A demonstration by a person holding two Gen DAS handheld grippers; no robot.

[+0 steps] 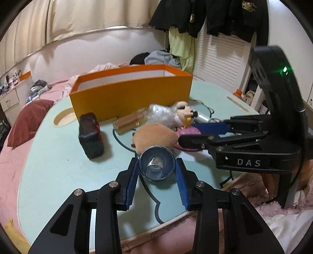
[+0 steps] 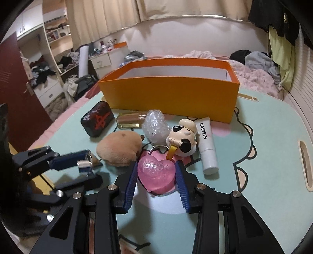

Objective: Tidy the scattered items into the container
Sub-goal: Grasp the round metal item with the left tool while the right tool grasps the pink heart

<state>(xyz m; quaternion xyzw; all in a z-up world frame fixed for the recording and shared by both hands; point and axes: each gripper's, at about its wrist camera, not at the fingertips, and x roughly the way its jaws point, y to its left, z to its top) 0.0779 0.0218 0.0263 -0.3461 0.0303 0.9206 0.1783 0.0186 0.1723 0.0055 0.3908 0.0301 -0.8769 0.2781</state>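
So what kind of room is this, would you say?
Most likely a bedroom: a bed with pink bedding behind the orange box, cream curtains, and dark clothes hanging up.

Between your left fingers (image 1: 135,175) you are pinching a small cup (image 1: 157,165) of glossy metal, while your ribbed blue right pads (image 2: 181,180) are flanking a translucent, shiny pink plastic heart (image 2: 155,173). Just beyond it, a fuzzy tan plush (image 2: 119,149) and crinkly bubble wrap (image 2: 155,127) are lying before the matt orange cardboard box (image 2: 172,93).
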